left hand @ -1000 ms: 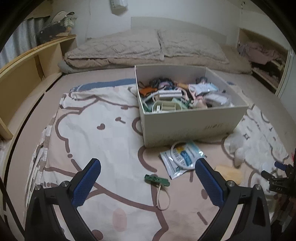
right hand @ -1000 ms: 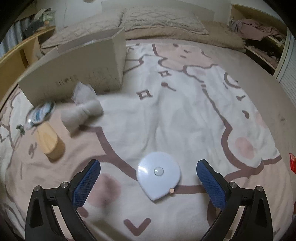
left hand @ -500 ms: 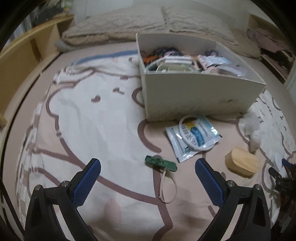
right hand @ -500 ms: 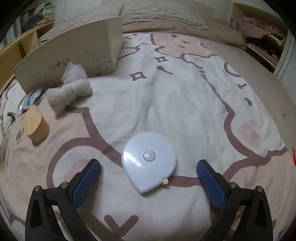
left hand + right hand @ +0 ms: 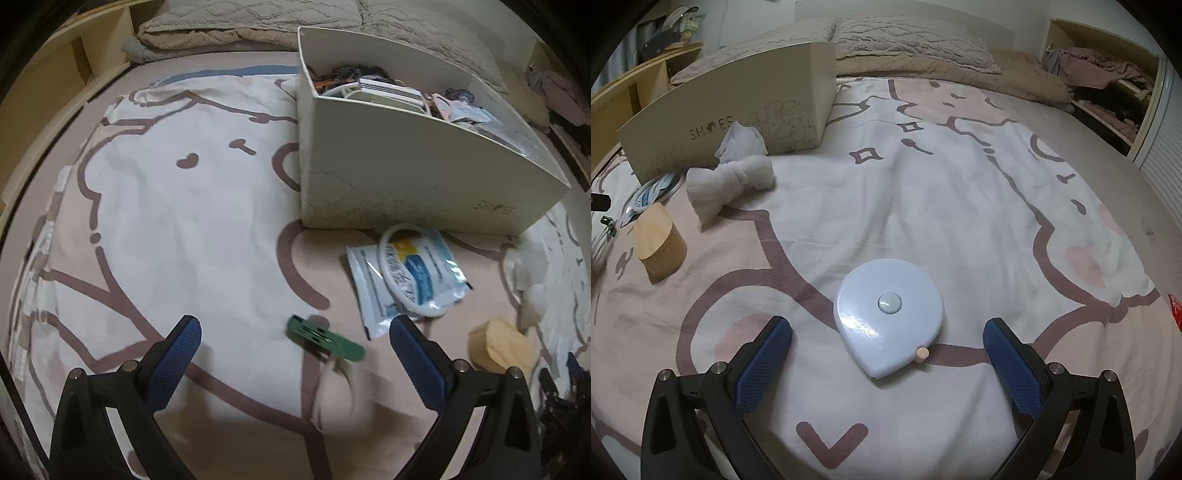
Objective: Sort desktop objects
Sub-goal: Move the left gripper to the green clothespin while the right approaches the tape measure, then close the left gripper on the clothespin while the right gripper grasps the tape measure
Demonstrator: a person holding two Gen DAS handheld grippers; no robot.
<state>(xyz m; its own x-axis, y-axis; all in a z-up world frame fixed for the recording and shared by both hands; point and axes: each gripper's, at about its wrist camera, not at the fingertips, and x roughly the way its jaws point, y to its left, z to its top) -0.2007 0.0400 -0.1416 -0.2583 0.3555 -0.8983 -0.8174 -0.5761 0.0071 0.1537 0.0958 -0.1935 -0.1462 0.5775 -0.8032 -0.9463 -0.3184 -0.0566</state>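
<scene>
In the left wrist view a small green circuit board [image 5: 325, 340] with a pale strap lies on the patterned blanket, between the tips of my open left gripper [image 5: 293, 334]. Beyond it are a plastic packet with a white ring [image 5: 410, 275] and a white shoe box [image 5: 413, 177] full of items. In the right wrist view a pale blue teardrop-shaped tape measure [image 5: 888, 314] lies flat just ahead of my open right gripper [image 5: 886, 341], between its spread fingers. A wooden block [image 5: 659, 242] and a rolled white cloth [image 5: 729, 184] lie to the left.
The shoe box [image 5: 738, 122] stands at the back left in the right wrist view. Pillows [image 5: 908, 40] line the head of the bed. Wooden shelving [image 5: 85, 62] runs along the left side. The wooden block [image 5: 502, 345] and the white cloth [image 5: 528, 273] lie right of the left gripper.
Both grippers have come closer to the blanket. The green board now lies between the left fingertips, and the tape measure looks larger and nearer the right fingers. Both stay open.
</scene>
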